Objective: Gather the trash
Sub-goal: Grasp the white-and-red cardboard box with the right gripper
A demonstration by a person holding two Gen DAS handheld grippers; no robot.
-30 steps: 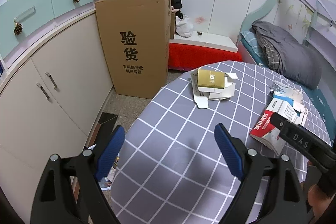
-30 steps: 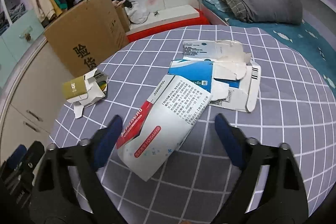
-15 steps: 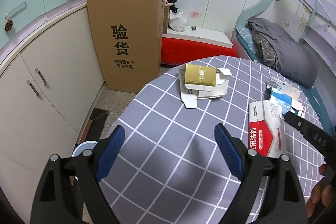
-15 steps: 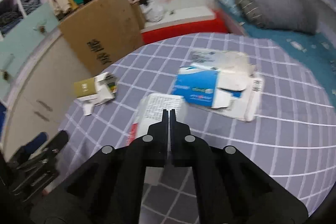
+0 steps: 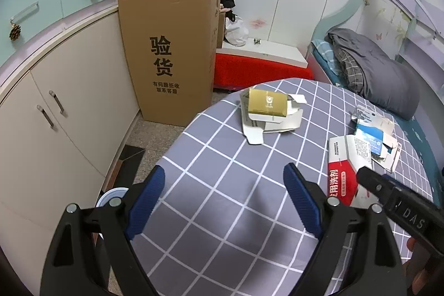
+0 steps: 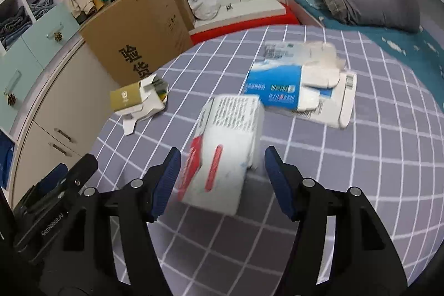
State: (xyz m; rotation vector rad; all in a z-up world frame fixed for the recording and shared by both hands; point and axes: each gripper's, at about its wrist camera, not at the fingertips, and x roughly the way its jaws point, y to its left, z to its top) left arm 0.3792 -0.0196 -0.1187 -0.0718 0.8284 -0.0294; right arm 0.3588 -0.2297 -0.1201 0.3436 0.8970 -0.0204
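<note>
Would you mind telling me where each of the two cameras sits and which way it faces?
Left wrist: on the left gripper, angled down over the checked tablecloth toward the gold box and tall cardboard box; its open blue pads show, plus the right gripper's finger.
Right wrist: on the right gripper, angled down at the red-and-white carton; its jaws, just reopening, flank it untouched.
Shared: gold box, carton, blue-and-white carton, bed.

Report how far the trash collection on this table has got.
Nothing looks collected: the gold box, the red and white box and the blue and white carton all lie on the table. The right gripper, jaws just opening, straddles the red and white box without gripping. The left gripper is open and empty.
</note>
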